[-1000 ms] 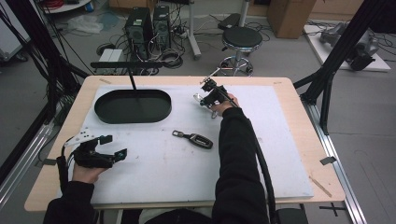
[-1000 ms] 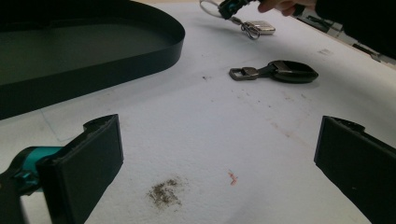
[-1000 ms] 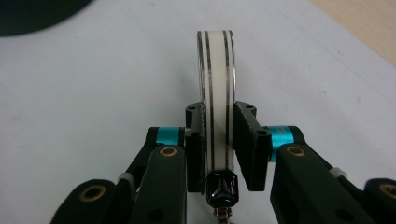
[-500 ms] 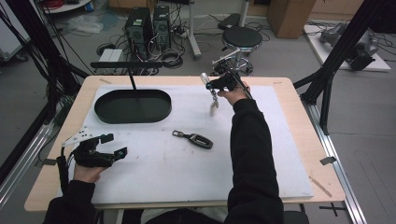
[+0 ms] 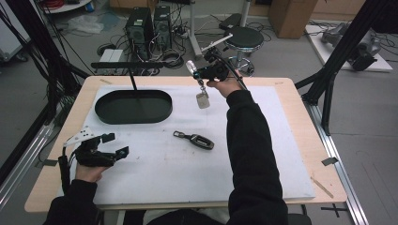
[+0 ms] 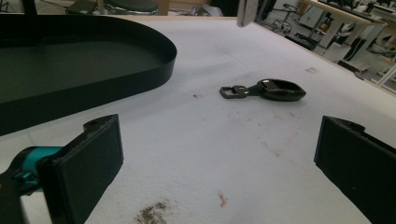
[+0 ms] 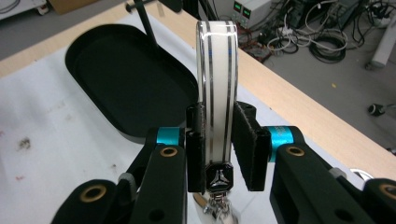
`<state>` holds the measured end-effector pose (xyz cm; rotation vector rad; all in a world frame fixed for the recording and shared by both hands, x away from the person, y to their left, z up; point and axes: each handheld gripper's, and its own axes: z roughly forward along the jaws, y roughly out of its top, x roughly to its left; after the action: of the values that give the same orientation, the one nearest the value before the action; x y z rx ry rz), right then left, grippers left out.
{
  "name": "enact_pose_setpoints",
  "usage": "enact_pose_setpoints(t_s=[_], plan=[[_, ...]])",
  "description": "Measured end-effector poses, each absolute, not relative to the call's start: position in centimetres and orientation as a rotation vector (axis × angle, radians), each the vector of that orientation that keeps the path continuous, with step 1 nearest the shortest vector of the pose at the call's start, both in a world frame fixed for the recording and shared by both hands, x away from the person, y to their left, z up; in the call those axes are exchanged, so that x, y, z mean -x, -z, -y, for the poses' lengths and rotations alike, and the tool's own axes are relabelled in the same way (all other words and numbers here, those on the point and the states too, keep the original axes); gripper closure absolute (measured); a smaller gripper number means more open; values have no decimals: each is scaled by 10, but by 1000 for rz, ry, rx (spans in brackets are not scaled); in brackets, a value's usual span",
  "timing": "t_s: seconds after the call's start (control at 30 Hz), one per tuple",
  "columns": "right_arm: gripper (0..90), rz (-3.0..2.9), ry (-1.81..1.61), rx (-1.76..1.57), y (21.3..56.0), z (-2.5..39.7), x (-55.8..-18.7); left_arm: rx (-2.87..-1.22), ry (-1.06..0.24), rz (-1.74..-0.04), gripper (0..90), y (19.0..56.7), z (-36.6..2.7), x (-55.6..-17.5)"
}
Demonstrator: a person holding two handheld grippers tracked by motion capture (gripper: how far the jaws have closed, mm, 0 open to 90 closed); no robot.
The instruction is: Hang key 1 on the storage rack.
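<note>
- The keychain (image 5: pixel 201 86) is up in the air over the far side of the mat (image 5: pixel 263 154), its white strap loop (image 7: pixel 217 88) pinched between the right gripper (image 5: pixel 193 71) jaws, with the metal tag (image 5: pixel 202 100) dangling below.
- The right arm's stretched way out, just right of the black tray (image 5: pixel 133 106).
- A key fob (image 5: pixel 194 139) lies flat mid-mat, apart from everything.
- The left gripper (image 5: pixel 116 145) sits low at the near left, jaws spread wide, holding nothing.

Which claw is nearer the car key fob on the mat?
Left. The left claw sits low on the mat, beside the car key fob; the right claw is raised beyond it, holding a keyring.
</note>
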<state>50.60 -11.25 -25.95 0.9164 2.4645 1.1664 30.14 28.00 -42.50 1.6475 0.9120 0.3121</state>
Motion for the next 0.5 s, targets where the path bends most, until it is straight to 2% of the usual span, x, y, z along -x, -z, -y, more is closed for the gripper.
enact_pose_setpoints(t_s=[0.5], plan=[[754,-2460,-1233,-785,224,72,-504,-1654,-311,-910,17,425,-279,-302]])
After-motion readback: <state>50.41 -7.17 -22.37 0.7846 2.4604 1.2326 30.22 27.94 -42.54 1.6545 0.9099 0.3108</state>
